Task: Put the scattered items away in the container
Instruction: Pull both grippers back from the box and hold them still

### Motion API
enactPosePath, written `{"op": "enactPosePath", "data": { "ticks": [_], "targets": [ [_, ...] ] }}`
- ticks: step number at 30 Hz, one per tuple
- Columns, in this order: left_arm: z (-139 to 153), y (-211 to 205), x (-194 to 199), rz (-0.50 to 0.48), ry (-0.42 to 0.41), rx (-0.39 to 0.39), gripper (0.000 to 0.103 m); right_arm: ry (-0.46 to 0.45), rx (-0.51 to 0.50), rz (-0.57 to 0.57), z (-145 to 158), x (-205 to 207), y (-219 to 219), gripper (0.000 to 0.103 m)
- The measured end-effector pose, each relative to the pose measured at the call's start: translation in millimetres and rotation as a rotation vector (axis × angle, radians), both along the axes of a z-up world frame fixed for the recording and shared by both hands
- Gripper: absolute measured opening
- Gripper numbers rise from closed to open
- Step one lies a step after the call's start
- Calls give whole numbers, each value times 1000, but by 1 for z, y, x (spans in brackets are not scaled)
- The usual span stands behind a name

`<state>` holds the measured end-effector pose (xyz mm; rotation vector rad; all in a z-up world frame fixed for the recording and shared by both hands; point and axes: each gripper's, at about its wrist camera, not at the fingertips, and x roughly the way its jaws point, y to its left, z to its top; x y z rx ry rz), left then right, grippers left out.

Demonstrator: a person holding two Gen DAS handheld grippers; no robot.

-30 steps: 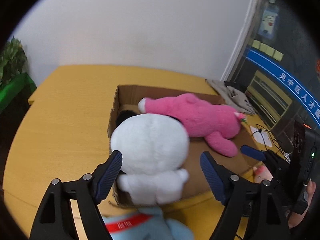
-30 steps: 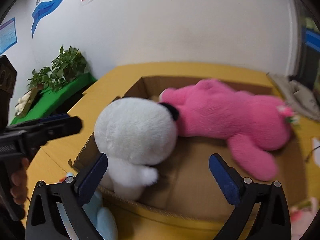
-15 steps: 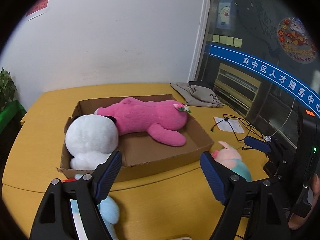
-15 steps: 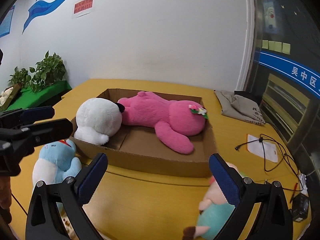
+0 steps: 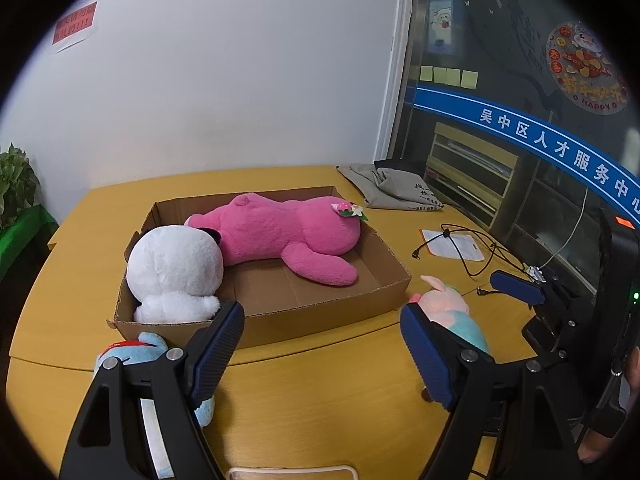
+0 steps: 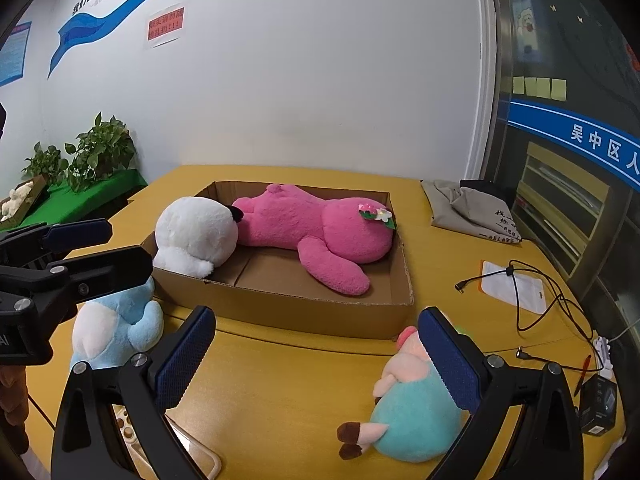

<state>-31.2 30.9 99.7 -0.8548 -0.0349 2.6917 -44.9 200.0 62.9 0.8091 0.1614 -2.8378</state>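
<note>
Blue toy [image 5: 132,354] at seven o'clock — half hidden behind my left tongs [image 5: 322,350]. Pig toy [image 6: 412,404] at five — partly behind my right tongs [image 6: 316,356]. Both tongs tilt down over the table [image 6: 288,384], jaws apart, holding nothing. Box [image 5: 320,314] at twelve holds the white toy [image 5: 176,268] and pink bear [image 5: 288,232].

Four plush toys are in view: a pink plush [image 6: 320,232] and a white plush [image 6: 196,236] inside the one cardboard box [image 6: 320,308], plus a light blue plush [image 6: 116,324] and a pig plush in a teal outfit [image 6: 412,404] out on the counter [image 6: 288,400]. There is one grey cloth bag [image 6: 464,208], one white pouch [image 6: 512,288] and one black cable [image 6: 540,300]. Four yellow sticky notes [image 6: 540,88] are on the glass, and two potted plants [image 6: 80,156] stand on the green shelf.
</note>
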Motion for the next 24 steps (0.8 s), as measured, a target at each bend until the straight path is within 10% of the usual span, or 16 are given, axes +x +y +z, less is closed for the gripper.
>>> {"op": "enactPosePath", "data": {
  "ticks": [24],
  "targets": [
    [-16,-3,-8,-13,-27,19,80,-17,16,-34,-10,-5,8,103]
  ]
}}
